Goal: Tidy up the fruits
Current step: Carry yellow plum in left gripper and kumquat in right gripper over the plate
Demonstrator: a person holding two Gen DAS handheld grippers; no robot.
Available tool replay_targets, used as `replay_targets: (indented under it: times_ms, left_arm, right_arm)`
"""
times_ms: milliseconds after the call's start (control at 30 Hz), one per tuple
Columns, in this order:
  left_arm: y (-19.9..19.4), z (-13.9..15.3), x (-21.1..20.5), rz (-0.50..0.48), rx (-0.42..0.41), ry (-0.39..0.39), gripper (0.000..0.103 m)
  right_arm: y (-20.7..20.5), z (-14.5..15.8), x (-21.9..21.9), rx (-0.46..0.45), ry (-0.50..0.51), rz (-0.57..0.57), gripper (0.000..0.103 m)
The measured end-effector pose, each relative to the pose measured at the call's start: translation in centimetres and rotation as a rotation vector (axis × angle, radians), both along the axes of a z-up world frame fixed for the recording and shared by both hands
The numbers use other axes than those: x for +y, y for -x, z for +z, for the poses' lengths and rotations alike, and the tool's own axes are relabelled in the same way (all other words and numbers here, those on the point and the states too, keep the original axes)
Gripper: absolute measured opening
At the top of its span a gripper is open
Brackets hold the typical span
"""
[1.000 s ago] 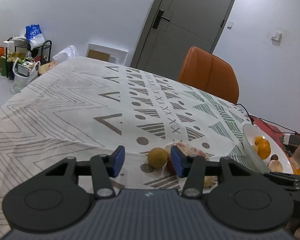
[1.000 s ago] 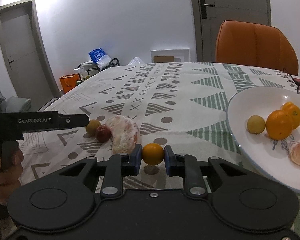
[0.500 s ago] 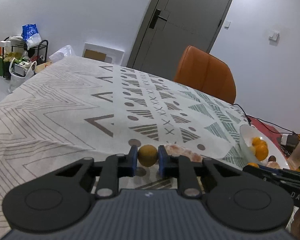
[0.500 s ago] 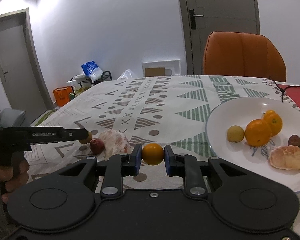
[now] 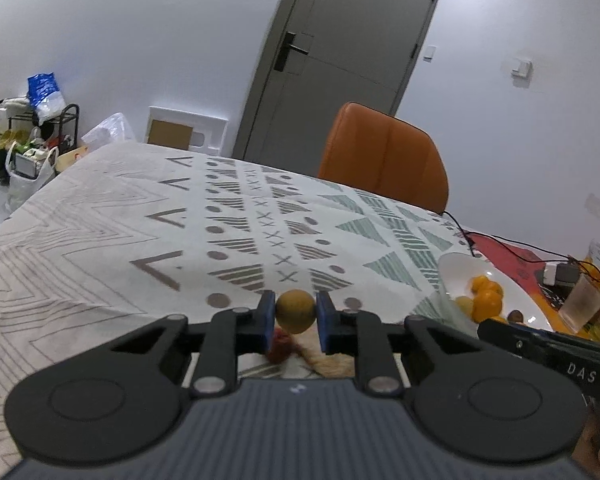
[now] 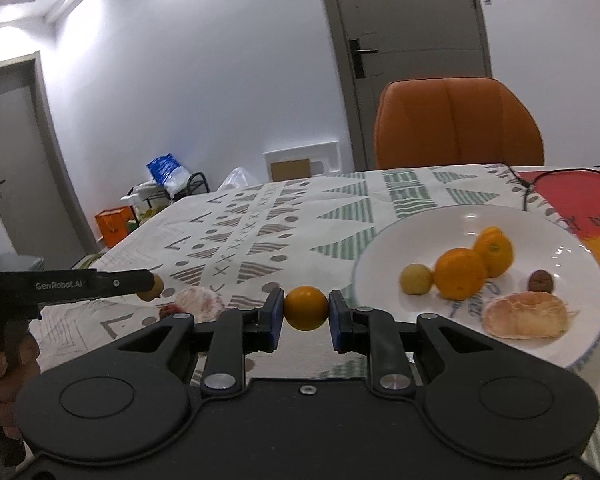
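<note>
My left gripper (image 5: 296,314) is shut on a small yellow-brown fruit (image 5: 296,311) and holds it above the tablecloth. Below it lie a small red fruit (image 5: 279,350) and a peeled pomelo piece (image 5: 332,364). My right gripper (image 6: 305,309) is shut on a small orange (image 6: 305,308), held left of the white plate (image 6: 384,256). The plate holds two oranges (image 6: 460,273), a yellow fruit (image 6: 416,278), a brown fruit (image 6: 541,281) and a peeled citrus piece (image 6: 526,316). The left gripper (image 6: 150,285) with its fruit shows at the left of the right wrist view, above the peeled pomelo (image 6: 199,305).
A patterned tablecloth (image 5: 140,240) covers the table. An orange chair (image 5: 384,156) stands at the far side. A black cable (image 5: 500,242), a red mat (image 6: 572,196) and a plastic cup (image 5: 582,304) lie at the right. Bags and a rack (image 5: 32,136) stand by the wall.
My left gripper closed on the yellow-brown fruit and lifted it off the table. My right gripper, still holding the orange, rose and moved toward the plate.
</note>
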State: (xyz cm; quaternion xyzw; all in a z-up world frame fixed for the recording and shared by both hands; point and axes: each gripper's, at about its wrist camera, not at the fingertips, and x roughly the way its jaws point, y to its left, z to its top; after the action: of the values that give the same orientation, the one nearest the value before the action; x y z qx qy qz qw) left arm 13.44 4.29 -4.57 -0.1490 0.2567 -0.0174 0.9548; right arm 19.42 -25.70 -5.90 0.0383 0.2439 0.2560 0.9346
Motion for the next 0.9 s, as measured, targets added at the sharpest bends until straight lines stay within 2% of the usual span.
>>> replay_targets:
  times_ms: [633,767,900]
  left_arm:
    - [-2.0,0.8,-6.1,-0.097,-0.018,-0.026,0.020]
    - [-2.4,0.9,-7.2,-0.115,-0.020,-0.029,0.020]
    - [-2.7,1.1,-8.5,-0.144,-0.025,-0.034,0.020]
  right_arm:
    - [-1.0,-0.8,-5.9,0.012,-0.051,-0.102,0.022]
    - [-0.9,-0.9,-6.6,0.000,-0.039,-0.140,0.030]
    - [-0.9,-1.0,-7.5,0.005,-0.050,-0.145,0.032]
